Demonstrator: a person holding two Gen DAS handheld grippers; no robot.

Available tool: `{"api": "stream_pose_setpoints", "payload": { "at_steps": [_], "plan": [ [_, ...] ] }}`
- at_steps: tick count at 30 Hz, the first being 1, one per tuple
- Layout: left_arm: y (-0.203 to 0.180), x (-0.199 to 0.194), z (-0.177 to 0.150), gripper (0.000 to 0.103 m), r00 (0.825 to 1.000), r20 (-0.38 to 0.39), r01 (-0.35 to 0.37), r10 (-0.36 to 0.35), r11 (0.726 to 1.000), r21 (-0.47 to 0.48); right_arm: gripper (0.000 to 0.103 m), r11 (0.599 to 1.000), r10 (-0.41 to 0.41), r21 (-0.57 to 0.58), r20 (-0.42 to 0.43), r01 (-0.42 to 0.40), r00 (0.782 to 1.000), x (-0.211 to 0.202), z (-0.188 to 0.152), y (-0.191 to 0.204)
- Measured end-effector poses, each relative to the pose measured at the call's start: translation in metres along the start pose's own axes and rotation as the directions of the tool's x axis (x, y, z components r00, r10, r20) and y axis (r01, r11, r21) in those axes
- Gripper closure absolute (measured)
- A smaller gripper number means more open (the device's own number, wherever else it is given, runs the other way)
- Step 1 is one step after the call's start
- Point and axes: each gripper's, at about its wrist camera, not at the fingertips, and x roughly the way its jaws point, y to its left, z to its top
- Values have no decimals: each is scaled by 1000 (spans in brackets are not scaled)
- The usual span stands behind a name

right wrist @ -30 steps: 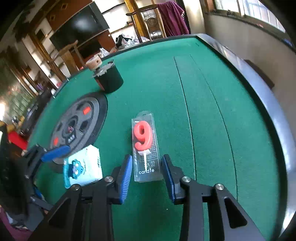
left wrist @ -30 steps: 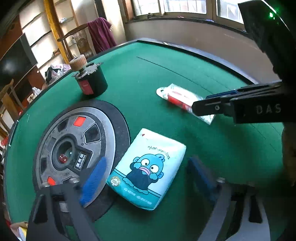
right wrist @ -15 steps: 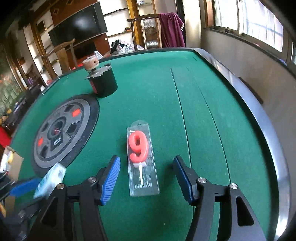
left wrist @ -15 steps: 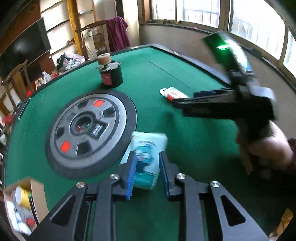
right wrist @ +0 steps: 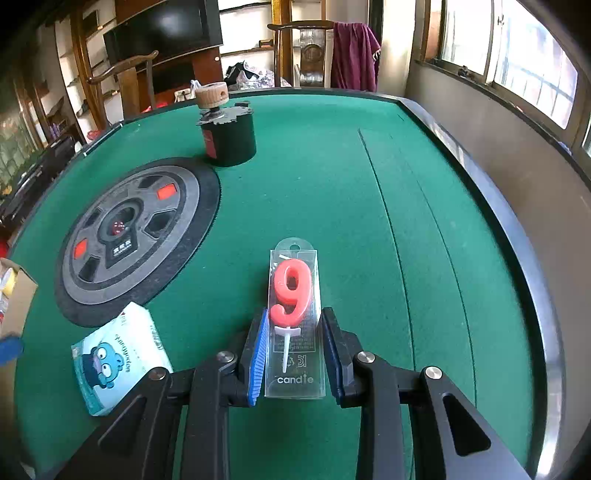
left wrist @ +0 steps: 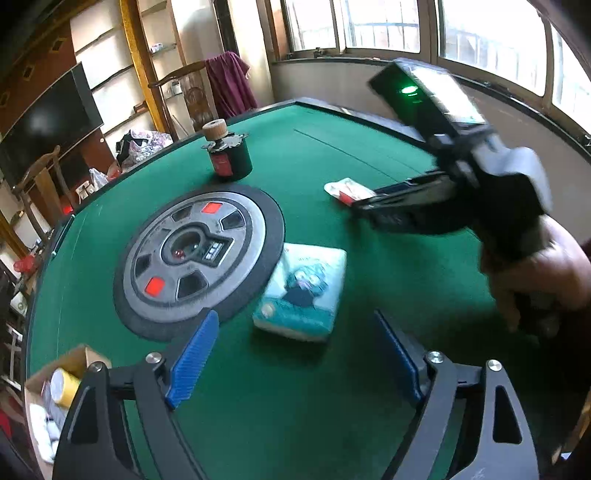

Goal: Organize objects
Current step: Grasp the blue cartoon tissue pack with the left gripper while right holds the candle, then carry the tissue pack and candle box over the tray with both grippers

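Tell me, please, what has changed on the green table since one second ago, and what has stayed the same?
The right gripper opened wide, and now its jaws are closing on the candle pack, which sits between them. The left gripper closed around the tissue pack half a second ago; now its jaws are opening and the pack lies free on the felt, nearer the round centre disc. The candle pack, disc and black canister stayed put.

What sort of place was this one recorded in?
Probably a home living or games room: a green-felt mahjong table with a central dice hub, a television, and wooden chairs by windows.
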Motion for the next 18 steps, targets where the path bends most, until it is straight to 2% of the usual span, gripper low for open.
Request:
{"api": "stream_pose_setpoints", "payload": {
  "at_steps": [5,7,9,10,12,14,18],
  "plan": [
    [-12,45,13,18,998,-55,-25,29,998,66,72,999,32,19,14,-32,999,0,-1,-3],
    [-19,53,16,19,999,-28,-37,40,996,84,72,999,35,16,18,-35,999,1,-1,-2],
    [-25,58,21,42,999,-45,-12,15,998,65,72,999,39,15,22,-40,999,1,-1,-2],
    [-26,58,21,62,999,-48,-4,7,998,62,73,999,45,21,22,-45,999,1,0,-3],
    [-36,56,20,68,998,-44,-44,48,994,102,73,997,61,37,23,-62,998,1,0,-6],
    [-39,50,18,80,999,-36,-37,41,994,98,73,996,72,50,23,-73,997,0,1,-8],
    [-27,20,12,89,1000,4,10,-10,1000,8,73,992,95,77,27,-97,995,-1,0,-11]
  ]
}}
